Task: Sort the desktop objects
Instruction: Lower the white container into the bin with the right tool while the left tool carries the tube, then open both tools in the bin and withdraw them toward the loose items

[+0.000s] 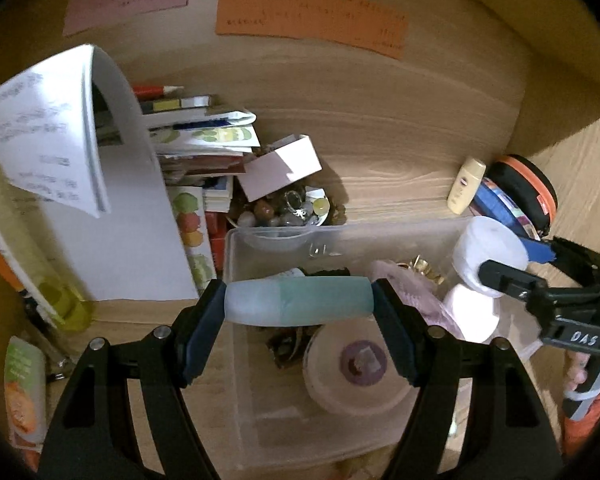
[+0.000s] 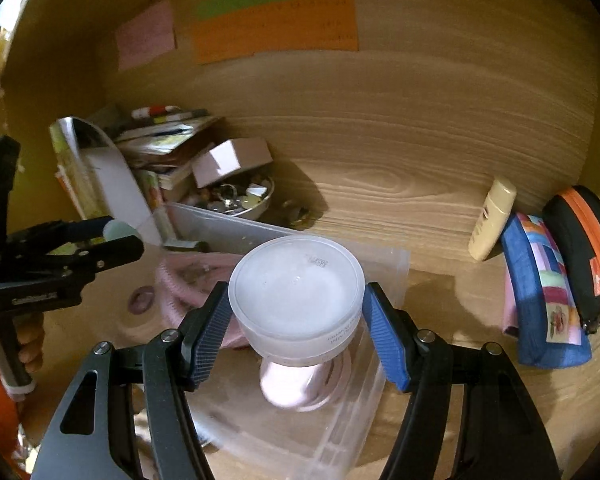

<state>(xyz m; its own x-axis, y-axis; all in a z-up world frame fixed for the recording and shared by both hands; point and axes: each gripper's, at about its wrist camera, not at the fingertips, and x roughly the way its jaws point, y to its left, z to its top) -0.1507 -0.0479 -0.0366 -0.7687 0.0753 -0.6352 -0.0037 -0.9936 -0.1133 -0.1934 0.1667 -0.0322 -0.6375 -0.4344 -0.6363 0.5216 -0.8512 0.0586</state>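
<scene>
Both grippers loaded over the clear bin [image 1: 236, 248]

Left gripper [image 1: 298, 308] clamps a teal bottle [image 1: 298, 300] crosswise between its jaws — right gripper [image 2: 296, 316] grips a frosted jar [image 2: 296, 296], bin beneath.

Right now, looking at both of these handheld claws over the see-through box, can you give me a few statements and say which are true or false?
1. The left gripper clamps a pale blue-green plastic bottle by its ends. True.
2. The right gripper is empty. False: it grips a round frosted white jar.
3. Both held items are above the clear plastic bin. True.
4. The cream tube lies inside the bin. False: it leans against the wooden back wall, outside.
5. The orange paper note is on the wall. True.
</scene>
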